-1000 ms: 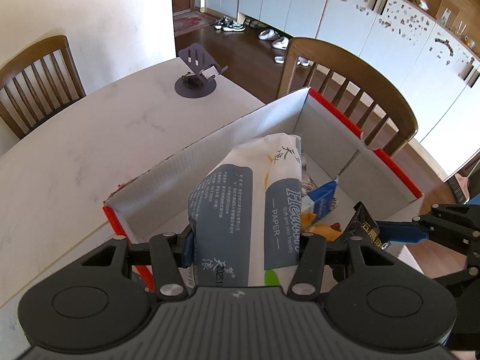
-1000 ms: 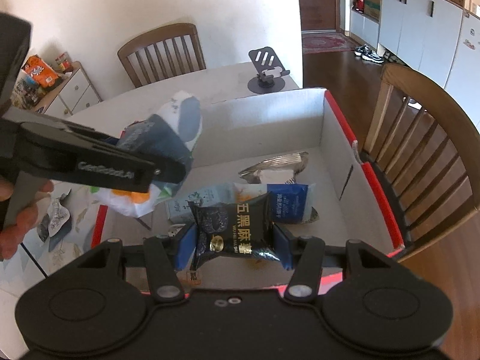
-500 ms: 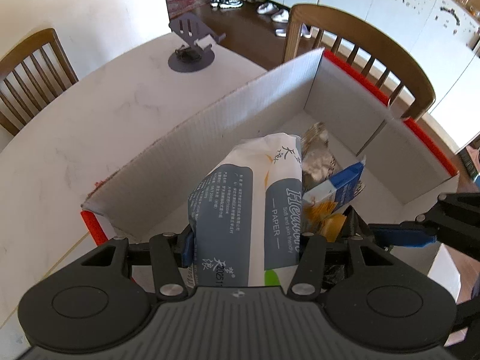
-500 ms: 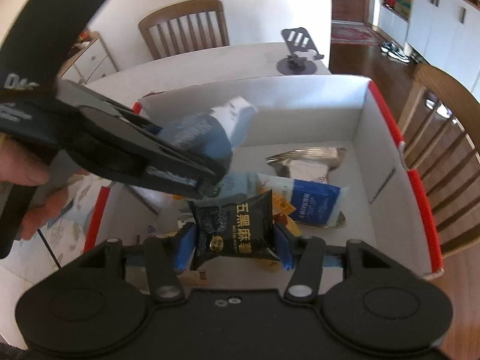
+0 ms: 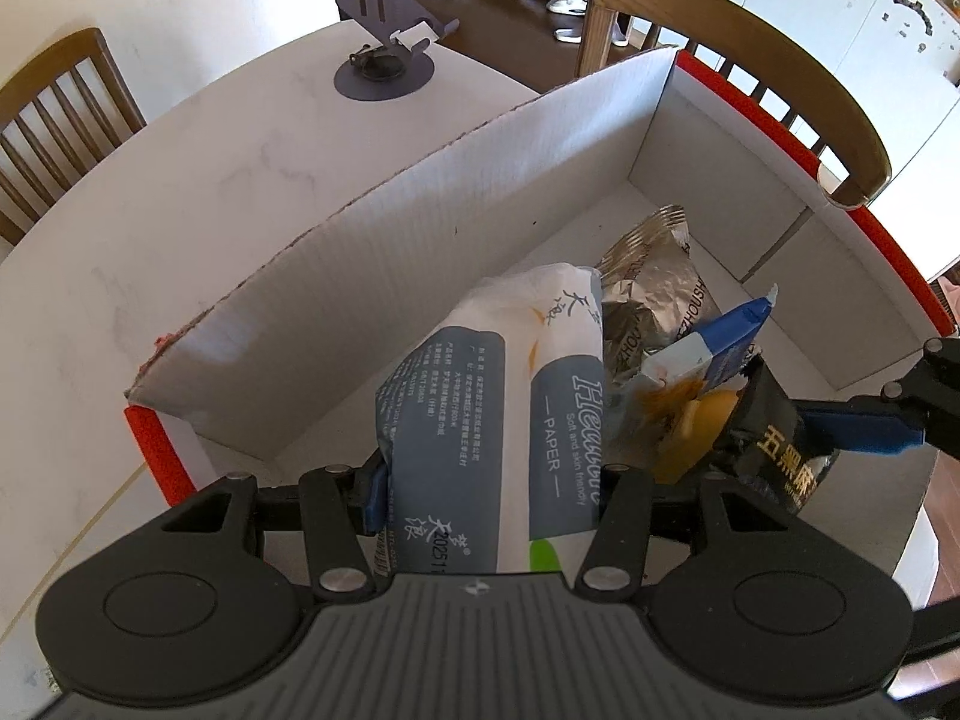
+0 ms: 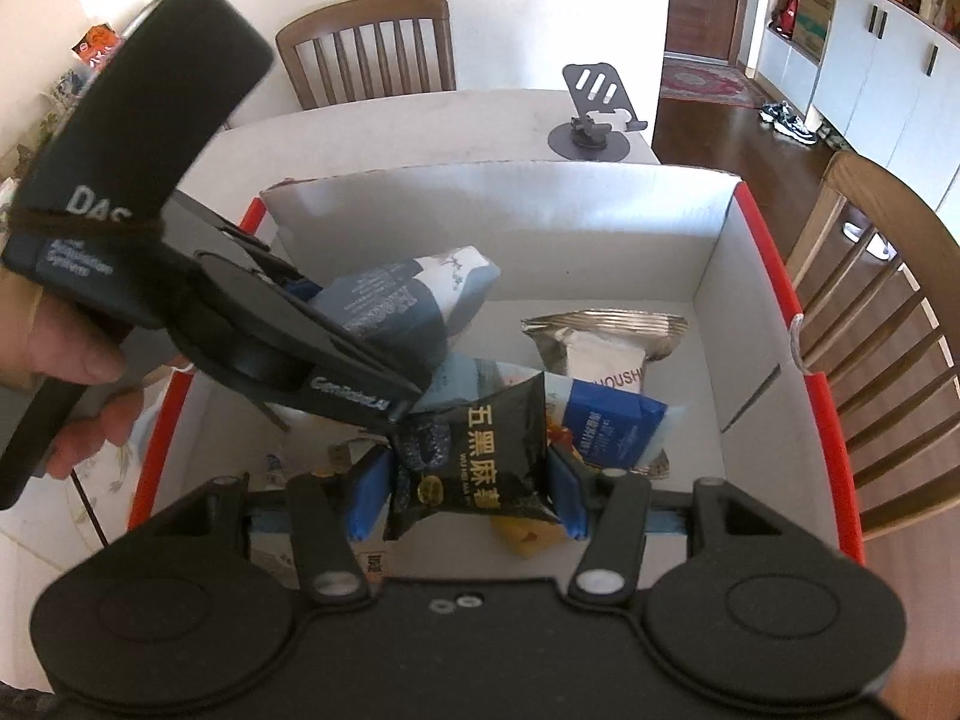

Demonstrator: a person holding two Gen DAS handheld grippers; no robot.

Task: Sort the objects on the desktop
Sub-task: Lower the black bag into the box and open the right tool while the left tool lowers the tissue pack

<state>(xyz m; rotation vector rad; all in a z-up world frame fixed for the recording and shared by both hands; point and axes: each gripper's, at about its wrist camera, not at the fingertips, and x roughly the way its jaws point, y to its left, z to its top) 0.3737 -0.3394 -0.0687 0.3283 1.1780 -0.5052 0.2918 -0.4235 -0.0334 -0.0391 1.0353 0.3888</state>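
My left gripper [image 5: 489,480] is shut on a white and grey-blue tissue pack [image 5: 480,396], tilted steeply down inside the white cardboard box [image 5: 420,228] with red rims. In the right wrist view that pack [image 6: 408,300] hangs over the box's left part. My right gripper [image 6: 468,492] has a black snack packet [image 6: 480,450] between its blue pads, which touch both its sides while the jaws are opening. The packet hovers over the box's near side. On the box floor lie a silver packet [image 6: 600,348] and a blue and white packet [image 6: 612,420].
A dark phone stand [image 5: 384,66] sits on the pale table beyond the box. Wooden chairs stand at the far side [image 6: 366,42] and to the right [image 6: 888,300]. A hand [image 6: 72,354] holds the left tool. More small packets lie under the black one.
The left gripper has sunk deeper into the box with the tissue pack. The right gripper has shifted a little, and the left tool now sits close over the black packet.
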